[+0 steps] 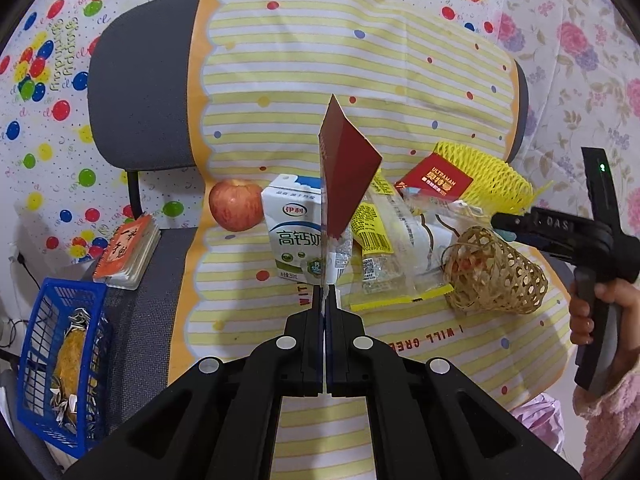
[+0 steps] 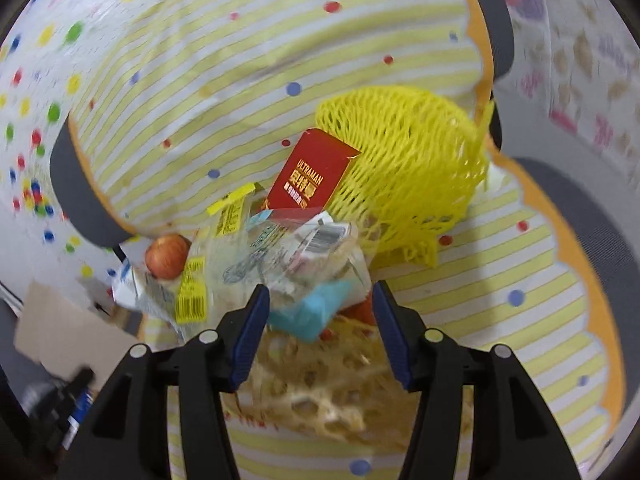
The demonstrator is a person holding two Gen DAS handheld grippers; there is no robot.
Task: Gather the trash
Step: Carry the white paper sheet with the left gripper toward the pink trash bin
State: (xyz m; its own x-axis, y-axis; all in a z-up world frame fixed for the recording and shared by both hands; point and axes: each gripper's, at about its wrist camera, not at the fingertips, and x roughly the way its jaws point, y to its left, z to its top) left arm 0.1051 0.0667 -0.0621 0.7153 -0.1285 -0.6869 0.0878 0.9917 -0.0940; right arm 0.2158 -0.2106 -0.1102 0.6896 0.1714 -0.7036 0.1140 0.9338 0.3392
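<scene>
Tongs on the left point(image 1: 324, 294) are pressed together on the bottom edge of a red wrapper point(image 1: 347, 168), which stands upright above the pile, its lower clear part pinched between the tips. Tongs on the right point(image 2: 318, 304) stand apart with nothing gripped; between and beyond their tips lie a blue piece point(image 2: 308, 314) and clear plastic wrappers point(image 2: 288, 256), with a wicker basket point(image 2: 320, 384) on its side directly beneath.

Location of the task's items: remaining trash lies heaped on the striped cloth point(image 1: 400, 60) covering the chair seat, comprising a yellow-and-clear wrapper point(image 1: 376, 236), a red card packet point(image 1: 434, 180) and yellow foam netting point(image 1: 484, 172). A blue crate point(image 1: 36, 344) at the lower left already holds crumpled foil and appears to be the collection bin.

Risks noted:
- The left grip is on a thin edge only. A quick swing towards the crate could let the wrapper slip or twist free and fall to the floor.
- An apple point(image 1: 236, 210) and a milk carton point(image 1: 298, 228) sit against the pile. A careless close by the right tongs could drag or topple them, or seize something that is not trash.
- The basket lies on its side and would likely roll if nudged.
- The right view is blurred, so exact contact there cannot be confirmed.
</scene>
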